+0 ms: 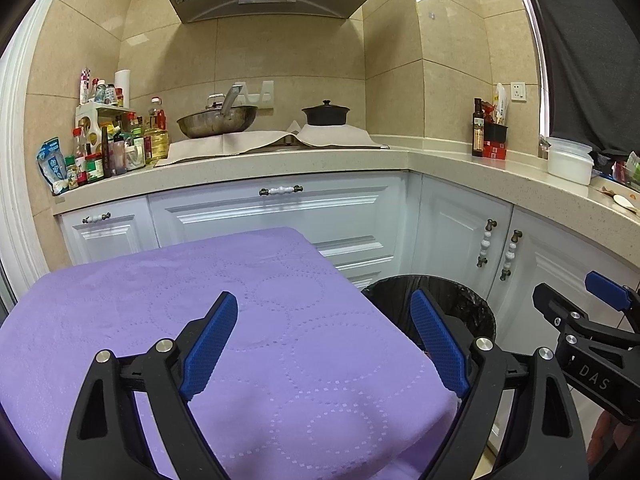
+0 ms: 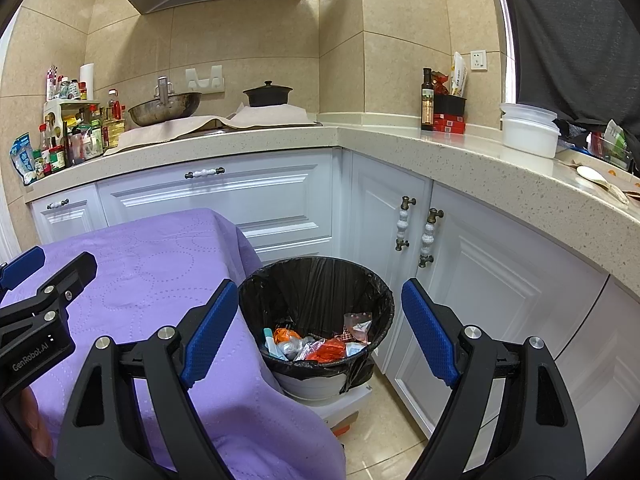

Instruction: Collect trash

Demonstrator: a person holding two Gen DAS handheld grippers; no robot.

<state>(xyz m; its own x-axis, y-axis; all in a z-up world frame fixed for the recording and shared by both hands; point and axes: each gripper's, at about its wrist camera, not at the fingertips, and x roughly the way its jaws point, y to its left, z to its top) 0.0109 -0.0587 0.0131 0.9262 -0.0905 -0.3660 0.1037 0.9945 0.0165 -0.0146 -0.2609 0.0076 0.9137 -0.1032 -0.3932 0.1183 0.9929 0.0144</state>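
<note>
Left tool stood with its jaws wide apart and nothing between them, poised above the purple cloth that covered the small desk. Its blue pads were clear of the cloth as far as could be judged. Right tool likewise stood wide and empty, aimed down over the trash bin.

The bin, lined with a black bag, sat on the floor directly ahead of and below the right tool, just beside the hanging edge of the purple cloth and in front of the white cabinet doors. From the left tool, the bin lay ahead and to the right, partly hidden behind the tool's right finger. The trash, a heap of crumpled wrappers in orange, red, blue and clear film, lay at the bottom of the bin, between the right tool's fingers as seen from its camera. No trash was visible on the purple cloth.

Farther ahead of both tools, the kitchen desk carried a steel wok, a black lidded pot, a cluster of condiment bottles at left, a dark oil bottle and a white lidded container at right.
</note>
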